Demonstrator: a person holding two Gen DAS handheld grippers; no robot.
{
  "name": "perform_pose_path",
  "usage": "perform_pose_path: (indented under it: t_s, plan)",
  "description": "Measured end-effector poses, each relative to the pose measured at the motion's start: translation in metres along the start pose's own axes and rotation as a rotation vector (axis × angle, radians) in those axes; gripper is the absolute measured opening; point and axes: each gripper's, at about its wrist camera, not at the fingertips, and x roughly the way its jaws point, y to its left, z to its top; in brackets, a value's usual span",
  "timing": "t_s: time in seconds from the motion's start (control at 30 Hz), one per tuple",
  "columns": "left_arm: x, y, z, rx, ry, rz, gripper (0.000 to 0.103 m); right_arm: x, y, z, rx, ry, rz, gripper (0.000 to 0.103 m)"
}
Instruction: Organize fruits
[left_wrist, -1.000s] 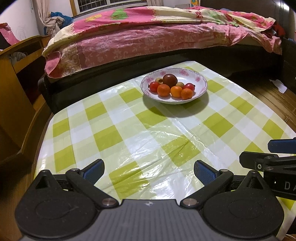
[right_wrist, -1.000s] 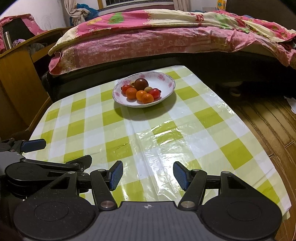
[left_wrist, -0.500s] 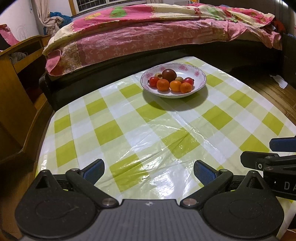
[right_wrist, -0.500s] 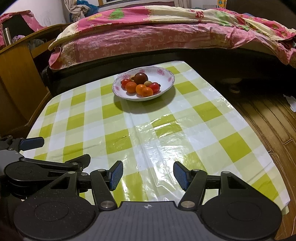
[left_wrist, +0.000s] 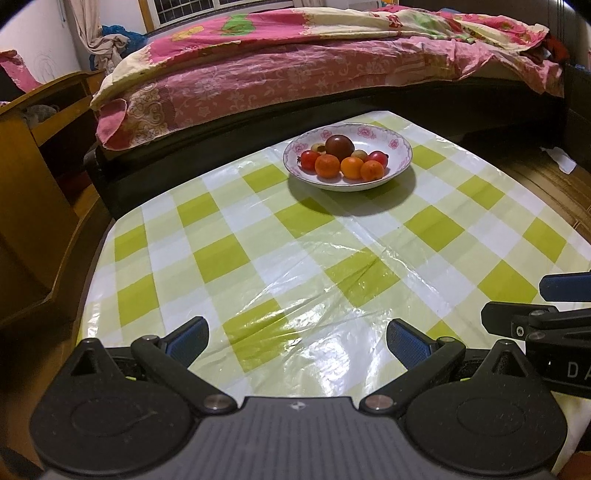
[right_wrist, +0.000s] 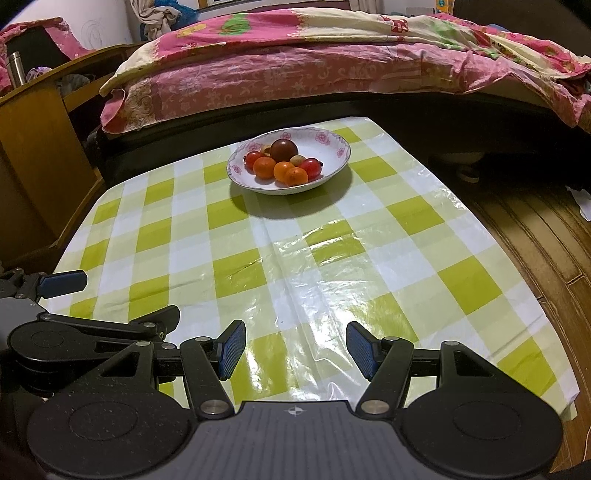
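Left gripper (left_wrist: 295, 341) and right gripper (right_wrist: 295, 349) hover side by side over the near edge of the checked tablecloth (left_wrist: 258, 258), jaws wide, holding nothing. All fruits (left_wrist: 345, 158) sit in the floral bowl (left_wrist: 400, 146) at the far end, well apart. Judged: task done or not yet begun; a next move would need a long forward reach.

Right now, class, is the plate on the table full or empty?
Partly full. The plate holds a cluster of small fruit: three oranges, red tomatoes and one dark round fruit; its right side is bare.
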Motion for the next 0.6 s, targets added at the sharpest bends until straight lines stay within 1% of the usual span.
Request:
perform_pose_path:
  t_s: [0.6]
  plan:
    - [-0.0073,-0.0009,-0.0072,0.015,-0.011,0.017,0.103,-0.0052,0.0031,-0.0063,-0.013,0.009,-0.001,0.057]
